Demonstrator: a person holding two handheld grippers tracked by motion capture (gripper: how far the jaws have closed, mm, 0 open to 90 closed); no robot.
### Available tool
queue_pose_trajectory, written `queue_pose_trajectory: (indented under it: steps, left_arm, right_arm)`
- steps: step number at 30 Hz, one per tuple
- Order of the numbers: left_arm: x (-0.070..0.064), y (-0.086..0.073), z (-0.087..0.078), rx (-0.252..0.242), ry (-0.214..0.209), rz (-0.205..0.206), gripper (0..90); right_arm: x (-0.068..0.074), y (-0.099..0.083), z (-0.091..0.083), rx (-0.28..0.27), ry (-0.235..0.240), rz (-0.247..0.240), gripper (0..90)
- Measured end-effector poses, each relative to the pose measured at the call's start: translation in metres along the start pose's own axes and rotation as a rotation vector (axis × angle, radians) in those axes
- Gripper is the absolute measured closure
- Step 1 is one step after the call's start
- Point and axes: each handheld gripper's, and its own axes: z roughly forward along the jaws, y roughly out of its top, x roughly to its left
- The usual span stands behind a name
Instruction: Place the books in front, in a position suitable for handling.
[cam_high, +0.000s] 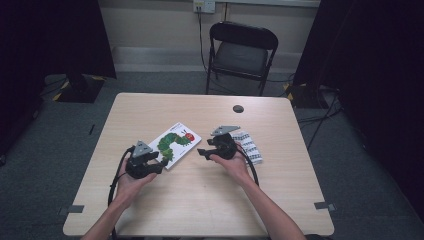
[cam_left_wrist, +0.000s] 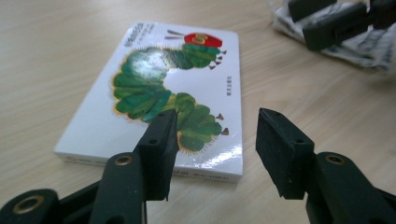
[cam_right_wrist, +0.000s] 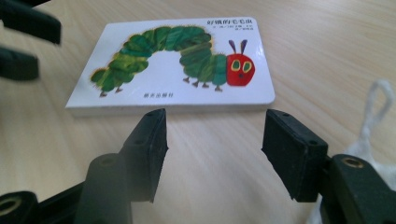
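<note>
A white board book (cam_high: 176, 143) with a green caterpillar on its cover lies flat near the table's middle. In the left gripper view the book (cam_left_wrist: 159, 93) sits just beyond my left gripper (cam_left_wrist: 215, 151), which is open and empty at the book's near corner. My left gripper (cam_high: 159, 166) rests at the book's front left in the high view. My right gripper (cam_high: 202, 153) points left at the book's right edge, open and empty. In the right gripper view the book (cam_right_wrist: 173, 65) lies a short way ahead of the right gripper (cam_right_wrist: 212, 154).
A black-and-white patterned cloth bag (cam_high: 248, 146) lies under and behind the right hand; its white cord (cam_right_wrist: 378, 112) loops at the right. A folding chair (cam_high: 241, 52) stands beyond the table's far edge. A round cable hole (cam_high: 238, 108) is near the far edge.
</note>
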Motion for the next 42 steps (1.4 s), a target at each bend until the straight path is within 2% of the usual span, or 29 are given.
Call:
queue_pose_trajectory:
  steps: [2,3,5,7,8,9,10,15,18,19,21,23,25,26,28,31,33,35,37,42]
  left_arm:
    - [-0.001,0.000,0.006,0.003,-0.009,-0.012,50.3]
    - [-0.002,0.000,0.010,0.007,-0.005,-0.003,50.3]
    - [0.000,0.003,0.018,0.008,0.008,-0.013,52.0]
    - [0.000,0.002,0.020,0.017,0.009,-0.007,52.1]
    - [0.000,0.001,0.022,0.034,0.015,0.011,52.1]
    - [0.000,-0.003,0.025,0.049,0.018,0.019,52.8]
    - [0.000,-0.005,0.025,0.034,0.021,0.024,52.8]
    - [-0.002,-0.006,0.024,0.045,0.031,0.068,52.8]
    - [-0.002,-0.007,0.024,0.040,0.017,0.069,54.5]
    - [-0.004,-0.008,0.022,0.039,0.013,0.081,55.2]
    - [-0.004,-0.009,0.021,0.037,0.004,0.096,55.7]
    - [-0.009,-0.010,0.020,0.051,0.031,0.142,55.5]
    - [-0.010,-0.010,0.020,0.050,0.033,0.129,55.3]
    - [-0.007,-0.011,0.020,0.040,0.014,0.112,55.4]
    - [-0.005,-0.011,0.019,0.041,0.010,0.106,55.4]
    - [-0.006,-0.011,0.019,0.047,0.011,0.119,55.6]
    - [-0.006,-0.010,0.018,0.050,0.016,0.127,55.6]
    - [-0.006,-0.012,0.019,0.040,0.006,0.108,55.6]
    - [-0.006,-0.013,0.018,0.029,0.006,0.105,55.7]
    - [-0.009,-0.015,0.016,0.030,0.012,0.107,55.6]
  right_arm:
    - [-0.001,0.003,0.004,0.001,0.003,0.003,39.7]
    - [-0.002,0.007,0.009,0.002,0.009,-0.001,39.3]
    - [-0.004,0.019,0.022,-0.007,0.012,-0.014,38.1]
    - [-0.005,0.022,0.027,-0.002,0.011,-0.014,37.6]
    - [-0.007,0.025,0.032,0.001,0.012,-0.014,37.3]
    - [-0.011,0.028,0.044,0.006,0.012,-0.008,36.3]
    - [-0.012,0.029,0.047,0.011,0.012,-0.013,35.6]
    - [-0.016,0.030,0.063,0.034,0.005,-0.017,32.8]
    - [-0.018,0.027,0.070,0.047,0.008,-0.004,31.7]
    - [-0.018,0.024,0.075,0.050,0.016,-0.007,31.3]
    - [-0.017,0.024,0.076,0.048,0.017,-0.013,31.4]
    - [-0.014,0.025,0.077,0.056,0.032,-0.027,34.5]
    - [-0.012,0.026,0.077,0.059,0.026,-0.041,34.4]
    - [-0.009,0.026,0.078,0.068,0.029,-0.063,36.3]
    - [-0.008,0.026,0.078,0.066,0.032,-0.064,36.5]
    - [-0.007,0.027,0.078,0.070,0.024,-0.080,36.7]
    - [-0.011,0.028,0.080,0.073,-0.002,-0.068,29.9]
    - [-0.019,0.027,0.080,0.062,-0.022,-0.022,27.5]
    - [-0.019,0.026,0.081,0.078,-0.014,-0.017,27.0]
    - [-0.021,0.024,0.081,0.072,-0.002,0.006,27.2]
